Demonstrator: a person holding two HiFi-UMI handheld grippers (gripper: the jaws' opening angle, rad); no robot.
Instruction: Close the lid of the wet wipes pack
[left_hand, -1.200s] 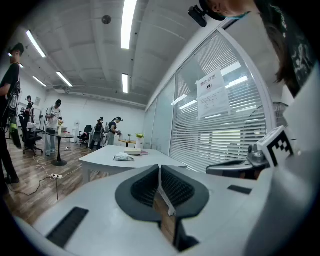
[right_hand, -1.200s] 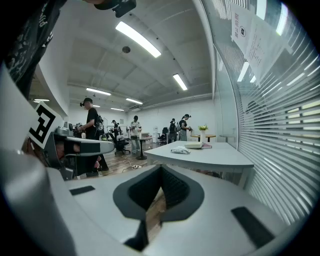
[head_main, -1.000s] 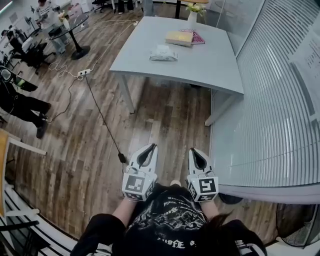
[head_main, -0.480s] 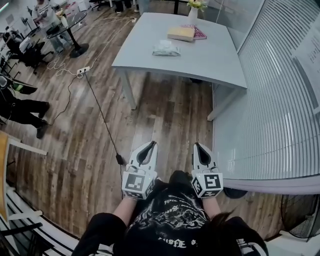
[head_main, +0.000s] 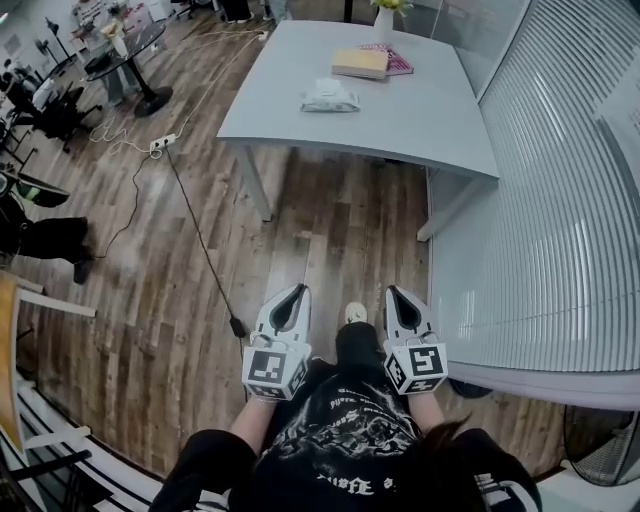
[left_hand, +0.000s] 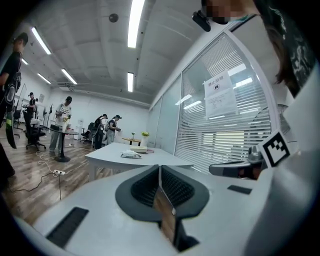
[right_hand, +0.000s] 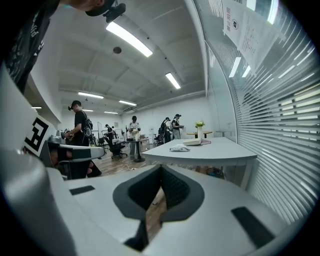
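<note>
Cable (head_main: 200, 235) crosses the wooden floor (head_main: 150, 300) to the left of the left gripper (head_main: 299, 290) and runs up to a power strip (head_main: 160, 144) far ahead of it. The left gripper is held low in front of the person's body. Its jaws are pressed together with nothing between them, and the left gripper view shows the ridged pads meeting along one seam.

Well ahead of both grippers stands a grey table (head_main: 420, 130). The wet wipes pack (head_main: 330, 96) lies on it toward its left side, roughly straight ahead of the gap between the two grippers and far from either. Whether its lid is up cannot be made out at this range. Past the pack sit a stack of books (head_main: 365, 63) and a white vase (head_main: 384, 22).

The right gripper (head_main: 392, 291) is near the left one and parallel to it, its jaws likewise clenched on nothing. A shoe (head_main: 354, 312) shows on the floor between the two. To the right gripper's right runs a glass wall with blinds (head_main: 560, 200).
</note>
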